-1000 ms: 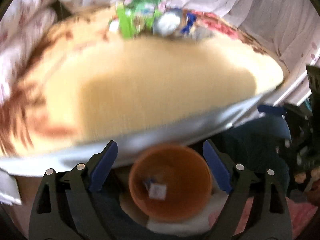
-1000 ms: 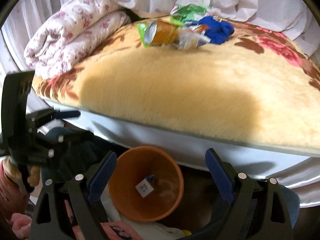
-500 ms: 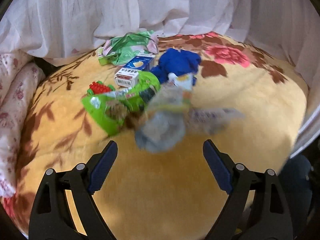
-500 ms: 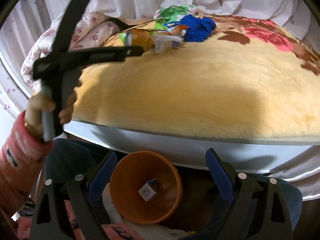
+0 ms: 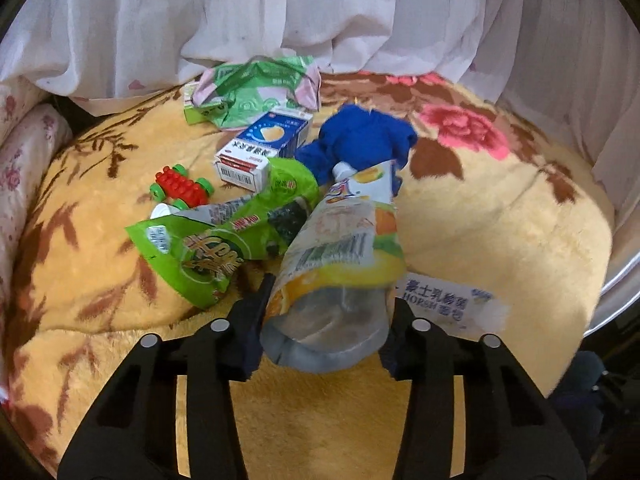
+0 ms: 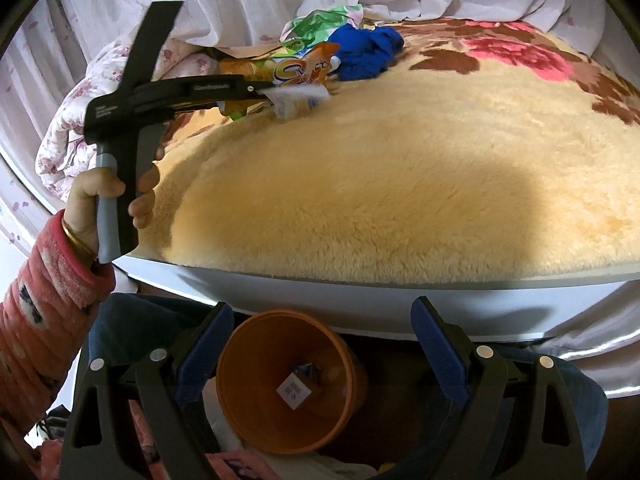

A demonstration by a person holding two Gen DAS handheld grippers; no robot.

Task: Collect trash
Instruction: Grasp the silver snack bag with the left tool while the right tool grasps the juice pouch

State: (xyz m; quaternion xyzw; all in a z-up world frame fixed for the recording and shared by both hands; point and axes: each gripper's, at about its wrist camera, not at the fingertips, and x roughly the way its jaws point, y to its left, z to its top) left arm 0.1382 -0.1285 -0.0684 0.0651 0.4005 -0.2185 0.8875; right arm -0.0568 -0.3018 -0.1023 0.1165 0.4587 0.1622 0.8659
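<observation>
Trash lies in a heap on the yellow flowered blanket [image 5: 500,240]. My left gripper [image 5: 326,320] has its jaws on both sides of the bottom of an orange juice pouch [image 5: 344,256], closing on it. Beside the pouch lie a green snack bag [image 5: 208,248], a blue-and-white carton [image 5: 264,148] and a white wrapper with blue print [image 5: 444,304]. My right gripper [image 6: 322,344] is open and empty over the orange bin [image 6: 288,380] below the bed edge. The left gripper [image 6: 276,92] also shows in the right wrist view at the heap.
A red and green toy brick car [image 5: 182,188], a blue cloth [image 5: 360,140] and a crumpled green-pink bag [image 5: 256,88] also lie in the heap. White curtains [image 5: 280,12] hang behind the bed. A folded flowered quilt [image 6: 80,120] lies at the left.
My left gripper has swung up from the bin to the bed, reached the heap and narrowed around the juice pouch. My right gripper has stayed over the bin.
</observation>
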